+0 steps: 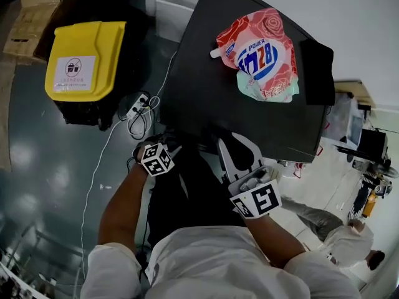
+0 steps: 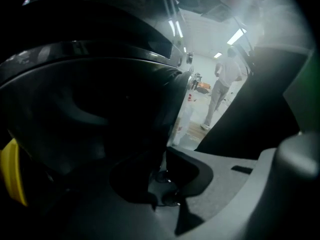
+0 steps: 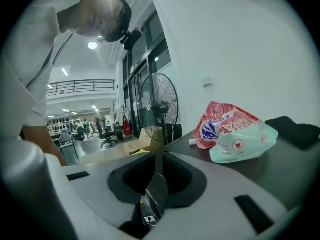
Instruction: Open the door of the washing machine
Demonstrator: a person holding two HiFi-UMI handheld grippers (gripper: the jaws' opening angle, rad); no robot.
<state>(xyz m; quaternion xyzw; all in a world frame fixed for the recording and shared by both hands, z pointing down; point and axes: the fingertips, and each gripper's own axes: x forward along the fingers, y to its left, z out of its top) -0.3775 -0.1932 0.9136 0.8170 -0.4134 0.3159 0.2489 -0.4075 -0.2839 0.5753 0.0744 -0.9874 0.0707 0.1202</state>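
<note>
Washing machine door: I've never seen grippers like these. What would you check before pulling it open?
1. Left gripper has hold of the washing machine door: ok, the jaws seem closed on its dark rim.
2. Right gripper out of the way: ok, jaws together and empty, up by the machine's top.
3. Detergent pouches secure: ok, lying flat on that top, back from its front edge.
4. Swing path free: cannot tell; a yellow-lidded bin and a power strip sit to the left.
5. Latch released: cannot tell.
</note>
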